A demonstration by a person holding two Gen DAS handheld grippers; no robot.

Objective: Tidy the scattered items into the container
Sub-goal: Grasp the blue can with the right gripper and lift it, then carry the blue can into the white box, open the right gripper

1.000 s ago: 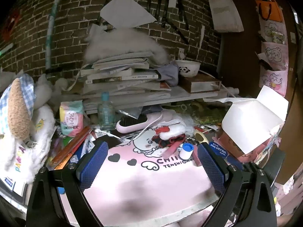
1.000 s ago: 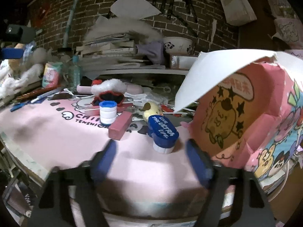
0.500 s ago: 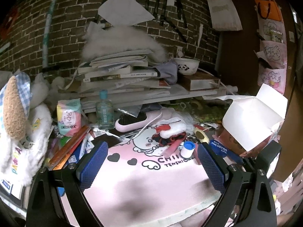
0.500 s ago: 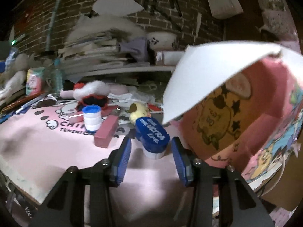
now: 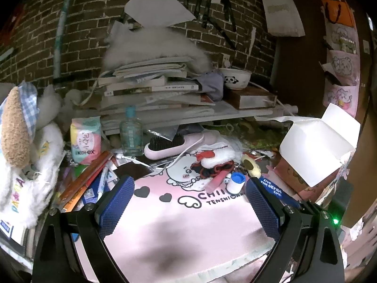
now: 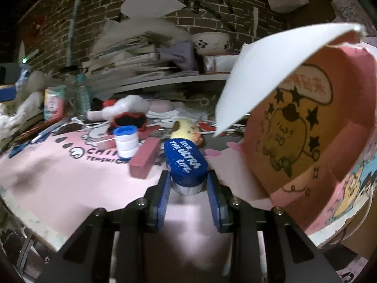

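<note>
My right gripper (image 6: 188,186) is shut on a blue-capped container (image 6: 186,165) marked "LIVE THE ULTRA LIFE", which rests on the pink mat (image 6: 59,172). The same container shows in the left wrist view (image 5: 273,189). The open pink cartoon box (image 6: 304,127) with a raised white flap stands just right of it; it also shows in the left wrist view (image 5: 313,151). A pink block (image 6: 145,158), a small white jar with a blue lid (image 6: 126,142), a yellow toy (image 6: 186,129) and a red, black and white plush (image 6: 128,115) lie beyond. My left gripper (image 5: 188,202) is open and empty above the mat.
A pink hairbrush (image 5: 174,146), a clear bottle (image 5: 130,134), a tissue pack (image 5: 86,136), pens and pencils (image 5: 87,179) and plush toys (image 5: 21,141) crowd the left and back. A shelf with stacked books (image 5: 153,89) and a panda bowl (image 5: 235,77) runs along the brick wall.
My right gripper moved forward and closed its fingers around the blue-capped container. My left gripper stayed open and shifted only slightly.
</note>
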